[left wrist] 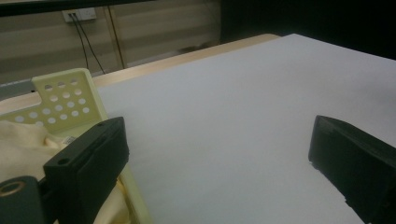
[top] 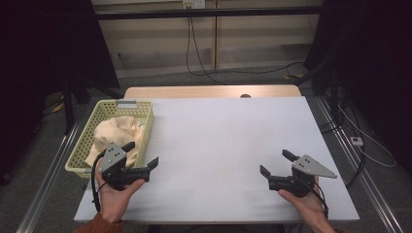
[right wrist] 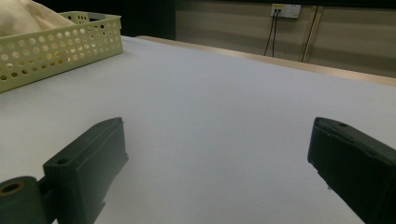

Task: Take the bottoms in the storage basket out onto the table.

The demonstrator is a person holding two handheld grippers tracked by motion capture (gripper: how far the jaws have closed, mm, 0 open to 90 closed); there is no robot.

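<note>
handling: cream cloth [top: 115, 135] is judged soft, light and limp; sag and drape are expected once it is lifted, no breakage risk
cloth location: bunched inside the pale green basket [top: 125, 108] at the table's left edge; seen heaped above the rim in the right gripper view [right wrist: 25, 16], and just beside the near jaw in the left gripper view [left wrist: 21, 144]
basket: perforated plastic walls [right wrist: 56, 49], judged light; it could be dragged or tipped if the cloth snags on the rim
left gripper [top: 142, 156]: held at the basket's near right corner, jaws spread wide with nothing between them; one jaw is seen over the basket edge, the other over the bare table
right gripper [top: 274, 162]: held low over the white table [top: 228, 145], well apart from the basket, jaws parted, nothing gripped
grip point: a raised fold at the top of the heap is judged best; a pinch on a ridge of fabric rather than a flat patch
grip depth: a deep bite is advised, as thin fabric may slip from a shallow pinch
second hold: a second fold or edge could be taken by the right gripper once the cloth is clear of the rim
unknown: fabric edges and corners cannot be told apart in the bundle
</note>
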